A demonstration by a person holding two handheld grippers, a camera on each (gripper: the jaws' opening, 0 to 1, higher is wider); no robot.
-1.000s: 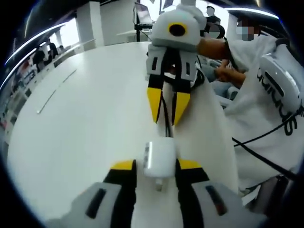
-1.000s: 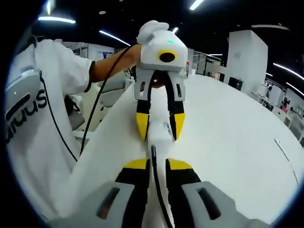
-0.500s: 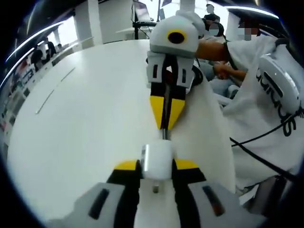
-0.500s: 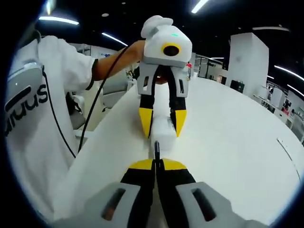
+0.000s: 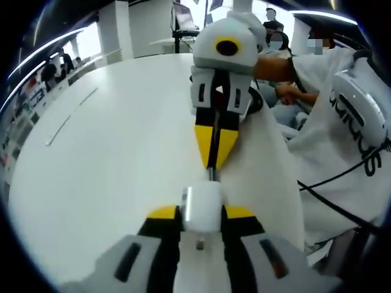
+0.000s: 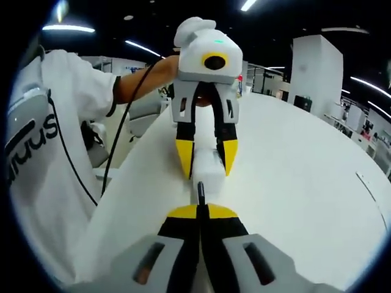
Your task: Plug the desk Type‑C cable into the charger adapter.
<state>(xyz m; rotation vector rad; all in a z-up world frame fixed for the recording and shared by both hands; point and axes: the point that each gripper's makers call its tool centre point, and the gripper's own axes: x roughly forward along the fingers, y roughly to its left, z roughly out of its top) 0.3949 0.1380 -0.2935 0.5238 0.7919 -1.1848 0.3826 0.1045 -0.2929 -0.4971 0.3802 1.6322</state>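
Since a second ago right gripper (image 5: 213,160) clamped the cable (image 6: 200,189) (plug at charger (image 5: 201,207)); left gripper (image 6: 205,166) grips charger

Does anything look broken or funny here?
Nothing stands out. The left tongs hold the white charger, the right tongs pinch the cable, its tip right at the charger, and the table looks tidy.

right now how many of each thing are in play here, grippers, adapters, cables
grippers: 2, the left gripper shut on the charger adapter, the right gripper shut on the Type-C cable
charger adapter: 1, white
Type-C cable: 1, dark, its plug at the adapter's face
table: 1, white
total: 5
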